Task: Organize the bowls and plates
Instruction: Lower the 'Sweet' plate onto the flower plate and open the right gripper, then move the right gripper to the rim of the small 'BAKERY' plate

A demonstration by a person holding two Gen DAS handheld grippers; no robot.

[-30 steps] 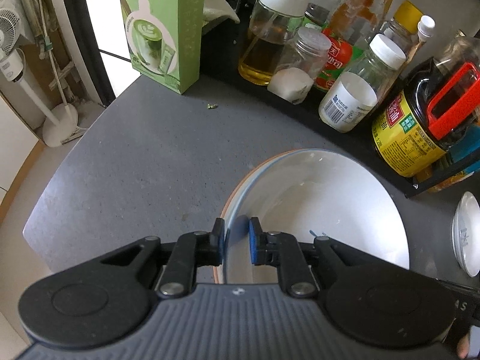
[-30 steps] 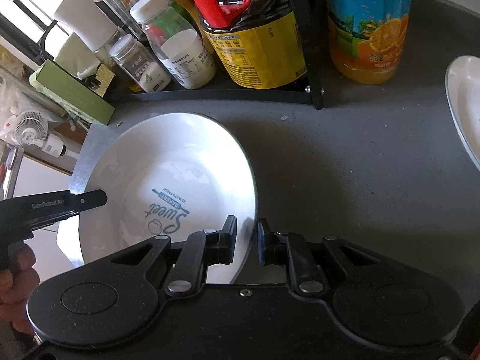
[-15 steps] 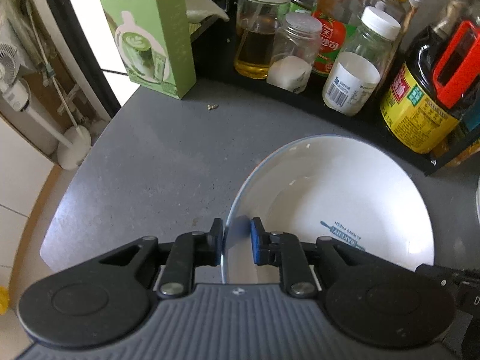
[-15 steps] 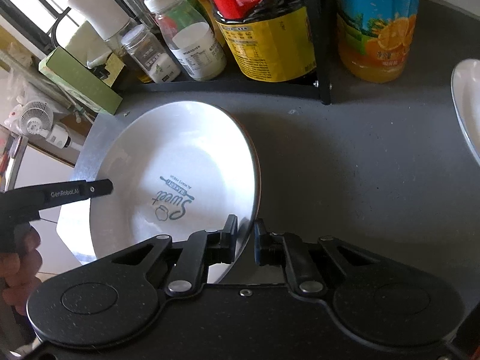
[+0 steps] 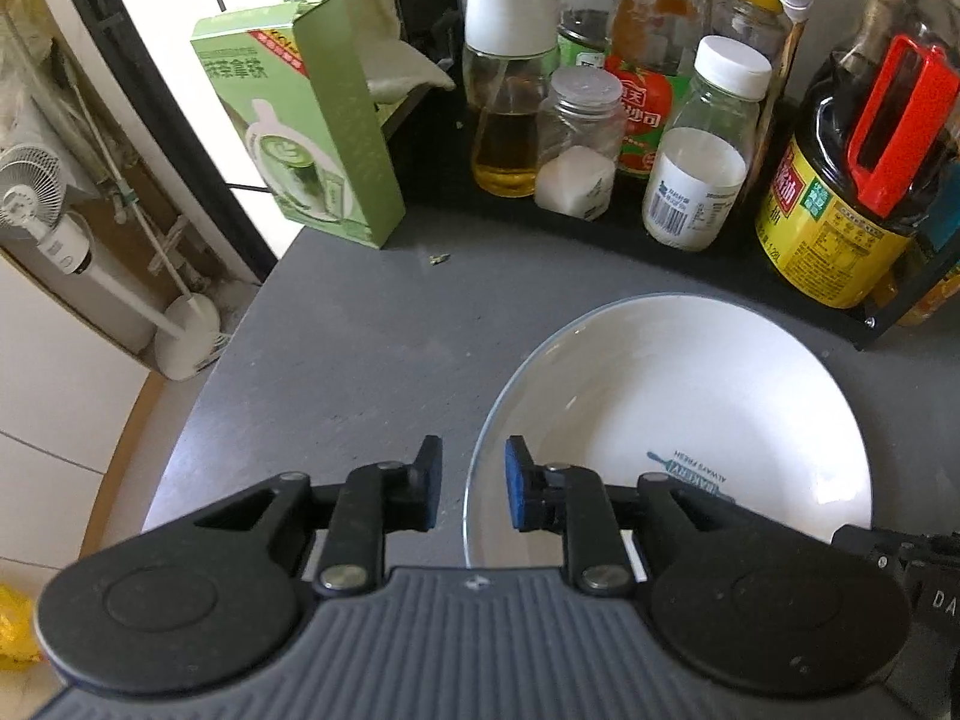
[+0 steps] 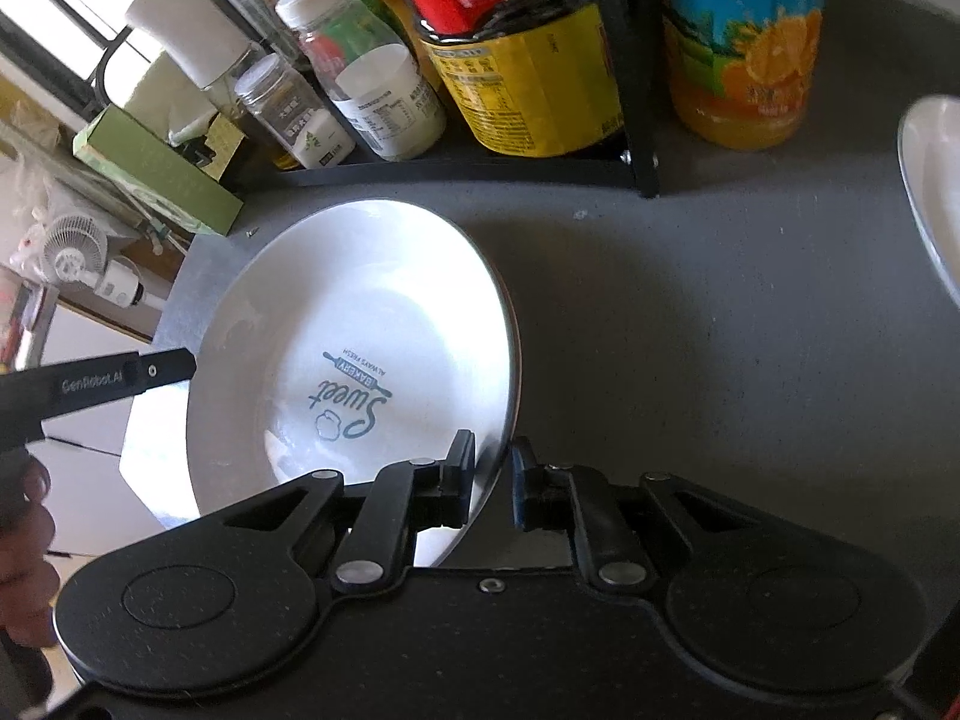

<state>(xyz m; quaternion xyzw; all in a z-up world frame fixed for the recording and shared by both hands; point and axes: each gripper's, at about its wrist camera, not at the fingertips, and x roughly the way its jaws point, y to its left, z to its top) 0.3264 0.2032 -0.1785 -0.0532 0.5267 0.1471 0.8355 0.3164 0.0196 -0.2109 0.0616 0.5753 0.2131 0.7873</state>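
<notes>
A dark grey speckled countertop (image 5: 372,360) fills the scene, backed by a black condiment rack (image 6: 456,171) crowded with bottles.

The left gripper (image 5: 468,492) has its jaws parted, with visible gaps on both sides of the rim of the white plate (image 5: 672,420); its blue-padded finger (image 5: 517,495) sits over the plate's inside, the other finger outside the rim, neither clearly pressing on it. The right gripper (image 6: 492,480) straddles the opposite edge of the same plate; its jaws stand slightly apart around the rim, one finger inside against the white surface, the other just outside with a sliver of gap, so no firm clamp shows. From the right wrist view the left gripper's black finger (image 6: 120,381) reaches the plate's far rim.

The plate lies on the countertop just in front of the rack, its printed "Sweet" logo (image 6: 351,399) at the centre.

Beyond the plate, the rack holds a soy sauce jug with a red handle (image 5: 852,180), a white-capped jar (image 5: 699,150), a small jar of white powder (image 5: 579,144) and an oil bottle (image 5: 510,90). A green matcha box (image 5: 306,126) stands left of the rack. An orange juice bottle (image 6: 744,42) stands right of the rack, and further right another white dish (image 6: 933,186) shows at the frame edge.
</notes>
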